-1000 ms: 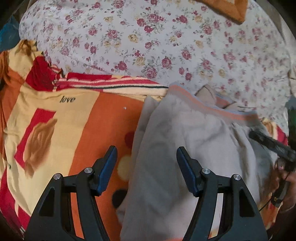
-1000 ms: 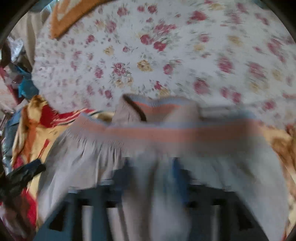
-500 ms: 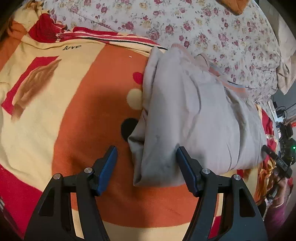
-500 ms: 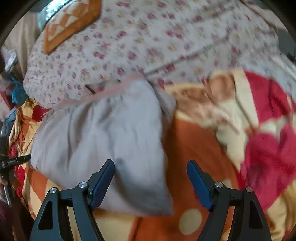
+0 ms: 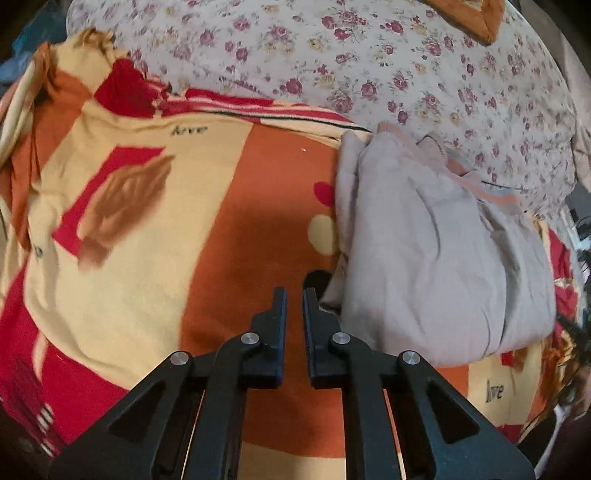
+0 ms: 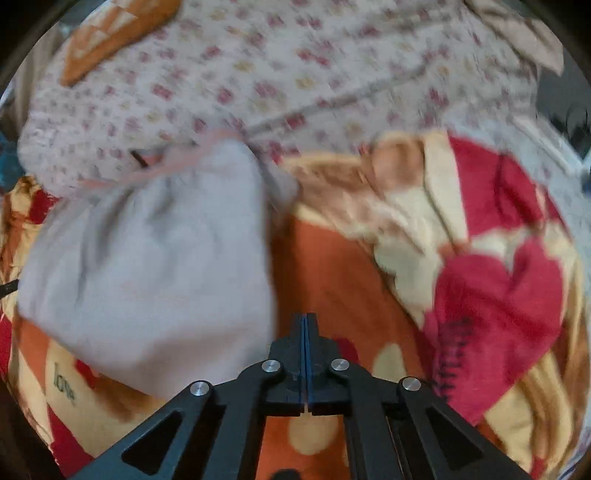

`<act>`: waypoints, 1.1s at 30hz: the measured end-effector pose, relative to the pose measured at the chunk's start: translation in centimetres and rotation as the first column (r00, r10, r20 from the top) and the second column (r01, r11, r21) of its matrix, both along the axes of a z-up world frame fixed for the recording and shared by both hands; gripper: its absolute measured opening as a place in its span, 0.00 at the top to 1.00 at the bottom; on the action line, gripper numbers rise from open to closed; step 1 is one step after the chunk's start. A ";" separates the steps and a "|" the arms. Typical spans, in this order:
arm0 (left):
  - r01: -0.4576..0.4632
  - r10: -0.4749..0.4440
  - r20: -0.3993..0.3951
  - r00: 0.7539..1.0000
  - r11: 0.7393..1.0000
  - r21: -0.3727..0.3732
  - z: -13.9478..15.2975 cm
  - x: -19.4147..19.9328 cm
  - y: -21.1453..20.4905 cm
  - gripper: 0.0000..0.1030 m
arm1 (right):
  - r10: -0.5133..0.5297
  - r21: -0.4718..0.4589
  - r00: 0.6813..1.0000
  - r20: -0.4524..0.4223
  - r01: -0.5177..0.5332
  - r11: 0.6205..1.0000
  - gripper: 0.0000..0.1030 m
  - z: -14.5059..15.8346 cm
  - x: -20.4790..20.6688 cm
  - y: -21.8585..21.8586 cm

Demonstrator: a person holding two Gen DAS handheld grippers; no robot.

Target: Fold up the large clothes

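Half a second before, both pairs of fingers had been spread wide; now they were drawn in. The left gripper [image 5: 294, 295] was brought to a narrow slit with nothing caught between its fingers, and the right gripper [image 6: 307, 321] was pressed fully together, blue pads touching, nothing gripped. In the left view the folded garment, which had stood partly between the spread fingers, was now shifted wholly to the right of them.

The folded pale grey fabric garment with a salmon-pink striped waistband [image 5: 436, 251] was laid as a plump bundle on the orange, cream and red fleece blanket [image 5: 236, 206]. Relative to the garment, the left gripper was held just off its near left corner, close beside the cloth; whether the right-hand fingertip touched the hem could not be told. In the right view the garment [image 6: 155, 258] was seen to the left of the closed fingers, its near right edge just beside them, though that view was smeared by motion and the edge was possibly a little apart. The waistband was turned to the far side of the bundle.

Beyond the garment, a white quilt printed with small red and pink roses [image 5: 369, 62] was heaped against the waistband. An orange cushion corner [image 5: 476, 18] was set on the quilt farther back. To the right of the garment in the right view, the blanket [image 6: 491, 288] was rucked into folds bearing a red heart.
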State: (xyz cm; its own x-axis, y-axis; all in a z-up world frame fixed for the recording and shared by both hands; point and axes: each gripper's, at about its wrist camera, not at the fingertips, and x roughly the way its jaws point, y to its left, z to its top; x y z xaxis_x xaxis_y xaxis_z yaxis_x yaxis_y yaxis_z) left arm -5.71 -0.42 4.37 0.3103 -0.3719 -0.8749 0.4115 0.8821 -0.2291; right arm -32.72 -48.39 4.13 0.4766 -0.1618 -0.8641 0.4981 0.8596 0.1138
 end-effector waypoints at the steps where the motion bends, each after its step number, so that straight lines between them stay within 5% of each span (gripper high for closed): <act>1: 0.004 -0.004 -0.007 1.000 1.000 -0.004 0.0 -0.3 -0.1 0.93 | -0.013 0.021 0.999 0.034 0.012 1.000 1.00 0.4 -0.6 -0.2; 6: 0.023 -0.025 0.055 0.998 0.999 0.040 1.3 -1.7 -1.8 0.89 | -0.021 -0.006 0.990 0.137 0.022 1.000 0.95 4.9 -1.0 1.2; 8: 0.029 -0.033 0.096 0.995 0.999 0.044 2.0 -2.4 -2.6 0.75 | 0.011 -0.025 0.983 0.186 -0.006 1.000 0.68 6.6 -0.3 2.7; 9: 0.031 -0.036 0.107 0.994 0.999 0.044 2.1 -2.6 -2.9 0.70 | 0.031 -0.022 0.976 0.216 -0.027 0.999 0.43 7.3 0.3 3.5; 10: 0.035 -0.040 0.117 0.992 0.998 0.047 2.3 -2.9 -3.5 0.64 | 0.061 -0.015 0.967 0.247 -0.059 0.998 0.37 7.8 0.9 4.6; 21: 0.016 -0.031 0.145 0.989 0.994 0.105 0.7 -2.7 -6.4 0.63 | 0.417 -0.039 0.898 0.141 -0.416 0.908 0.55 3.2 15.7 16.9; 29: 0.025 -0.045 0.142 0.989 0.989 0.143 -0.8 -2.1 -7.2 0.61 | 0.428 -0.029 0.903 0.039 -0.428 0.904 0.55 -2.0 23.1 19.2; 33: 0.018 -0.033 0.124 0.992 0.992 0.125 -1.0 -1.6 -7.1 0.61 | 0.395 0.000 0.917 0.045 -0.396 0.918 0.55 -2.3 24.2 18.3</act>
